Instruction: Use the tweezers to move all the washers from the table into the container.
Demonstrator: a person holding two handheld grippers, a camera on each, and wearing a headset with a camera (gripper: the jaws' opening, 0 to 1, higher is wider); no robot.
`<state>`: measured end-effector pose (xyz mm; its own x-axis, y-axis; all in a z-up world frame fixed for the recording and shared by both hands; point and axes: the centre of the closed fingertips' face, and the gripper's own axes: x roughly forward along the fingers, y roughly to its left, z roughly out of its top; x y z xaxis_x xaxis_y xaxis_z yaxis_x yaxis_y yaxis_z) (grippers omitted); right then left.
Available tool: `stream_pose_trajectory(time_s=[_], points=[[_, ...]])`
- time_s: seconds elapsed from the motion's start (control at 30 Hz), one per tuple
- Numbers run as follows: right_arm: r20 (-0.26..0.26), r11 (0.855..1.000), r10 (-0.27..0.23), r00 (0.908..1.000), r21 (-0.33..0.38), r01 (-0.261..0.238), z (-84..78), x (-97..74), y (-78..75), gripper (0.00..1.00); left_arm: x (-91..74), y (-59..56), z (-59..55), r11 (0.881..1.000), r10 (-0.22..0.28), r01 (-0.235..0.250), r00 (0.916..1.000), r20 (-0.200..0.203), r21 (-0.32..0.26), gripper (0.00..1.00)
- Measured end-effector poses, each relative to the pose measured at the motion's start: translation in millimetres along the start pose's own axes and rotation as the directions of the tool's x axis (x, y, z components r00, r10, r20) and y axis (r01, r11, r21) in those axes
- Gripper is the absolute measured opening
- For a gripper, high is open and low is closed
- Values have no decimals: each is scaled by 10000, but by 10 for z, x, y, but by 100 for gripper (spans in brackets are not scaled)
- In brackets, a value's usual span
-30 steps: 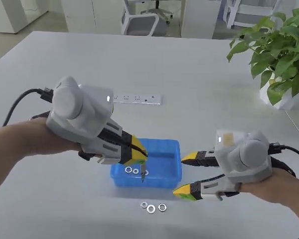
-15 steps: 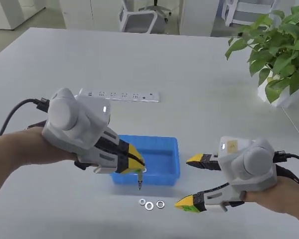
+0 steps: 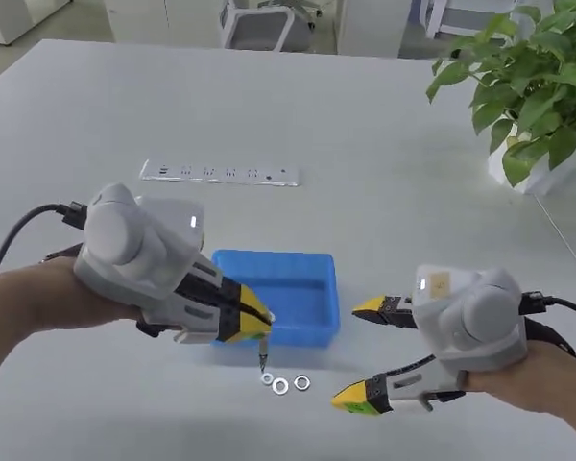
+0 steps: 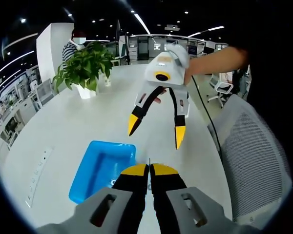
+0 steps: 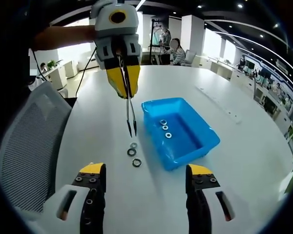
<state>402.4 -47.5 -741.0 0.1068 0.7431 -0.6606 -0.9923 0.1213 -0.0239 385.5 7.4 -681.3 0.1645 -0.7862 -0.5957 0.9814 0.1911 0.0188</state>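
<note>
Left gripper [image 3: 259, 322]: jaws pressed together on the upper end of the tweezers, held above the container's near-left corner.
Tweezers [image 5: 130, 114]: hang tip-down just outside the container's near wall. The two tips are slightly apart and carry nothing, and they sit over the left end of the washer row. I cannot tell whether they touch the table.
Loose washers [image 3: 283, 383]: three lie flat in a short row on the table, just outside the container's near wall and close to one another.
Container [image 3: 274, 257]: blue open tray with three washers [image 5: 164, 127] already on its floor.
Right gripper [image 3: 353, 352]: jaws spread wide and empty, off the container's near-right corner and clear of the row.
Step in hand: likely lowering the tips onto the nearest loose washer to pick it up.
Doing it well: put one tip through the hole and the other outside the ring. Squeeze gently, lift straight up, and clear the near wall before letting go.
Watch for: a thin flat ring can skate away or flip out of the tips. Crowding the neighbouring washers may nudge them out of line.
</note>
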Motion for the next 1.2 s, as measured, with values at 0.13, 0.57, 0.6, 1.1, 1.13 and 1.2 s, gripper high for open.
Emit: stream_pose_trajectory(time_s=[0.13,0.57,0.6,1.1,1.13,1.2], points=[[24,10000,-1,10000,8,1,-8,5,19,67,34,-20,-22,10000,-40,40,10000,75,-4,6],[2,9998,-31,10000,174,31,-68,12,64,66,95,-74,-89,9997,-224,225,9996,199,-30,6],[-2,9998,-25,10000,187,25,-72,12,67,65,102,-74,-96,9997,-236,236,9995,198,-33,6],[-2,9996,-4,10000,278,4,-96,10,88,64,157,-102,-141,9994,-312,310,9994,140,139,6],[-1,9996,7,10000,268,-7,-99,15,91,64,155,-96,-144,9994,-305,303,9995,128,180,6],[-4,9996,14,10000,277,-14,-102,18,94,64,150,-90,-147,9994,-318,316,9994,150,139,6]])
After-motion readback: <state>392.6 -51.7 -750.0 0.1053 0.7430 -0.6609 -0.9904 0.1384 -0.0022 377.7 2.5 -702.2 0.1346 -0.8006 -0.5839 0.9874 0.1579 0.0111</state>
